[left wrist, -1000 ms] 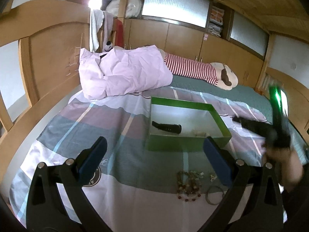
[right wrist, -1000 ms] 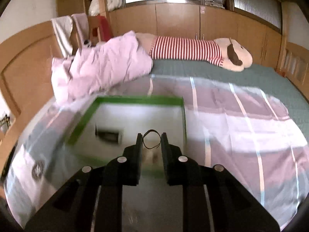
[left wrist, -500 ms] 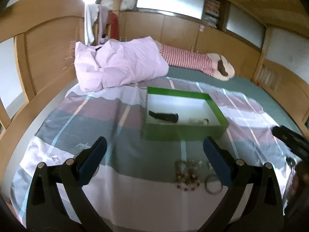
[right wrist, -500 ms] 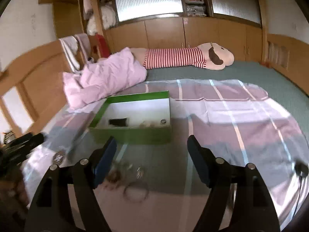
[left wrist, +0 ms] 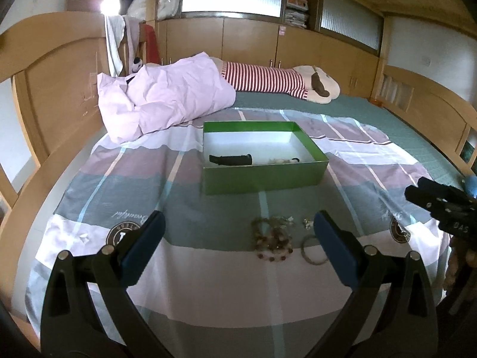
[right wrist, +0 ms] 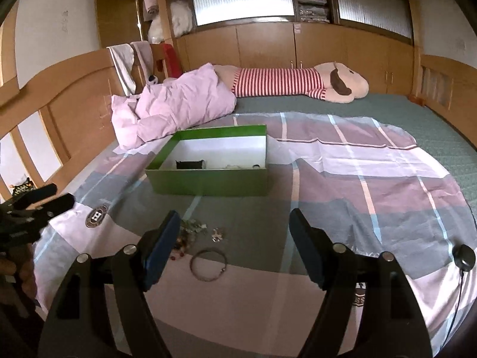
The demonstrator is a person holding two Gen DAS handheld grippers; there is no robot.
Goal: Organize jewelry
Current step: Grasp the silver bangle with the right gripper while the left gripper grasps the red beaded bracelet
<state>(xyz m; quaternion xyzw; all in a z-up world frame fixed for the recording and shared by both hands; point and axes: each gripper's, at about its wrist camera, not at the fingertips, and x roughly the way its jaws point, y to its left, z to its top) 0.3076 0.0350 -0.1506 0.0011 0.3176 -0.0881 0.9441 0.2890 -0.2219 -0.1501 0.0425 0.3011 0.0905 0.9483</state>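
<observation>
Green cardboard box [left wrist: 262, 176] with a white inside is sitting on the checked bedspread [right wrist: 372, 179], holding one black case [left wrist: 231, 159] and some small pieces. Near it on the cloth are lying one beaded bracelet [left wrist: 272, 243], one metal bangle [right wrist: 208, 264] and one small charm [right wrist: 217, 235]. Both grippers, left [left wrist: 235, 253] and right [right wrist: 234, 246], are hanging spread and empty, the right having just opened.

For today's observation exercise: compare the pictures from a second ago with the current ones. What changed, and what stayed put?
The right gripper was over the green box, jaws pinching a small black ring. Its jaws have since opened, empty, and it has drawn back to above the silver bangle. The ring appears to lie in the box now. The left gripper remains open; the bead bracelets and bangle stay on the bedspread.
</observation>
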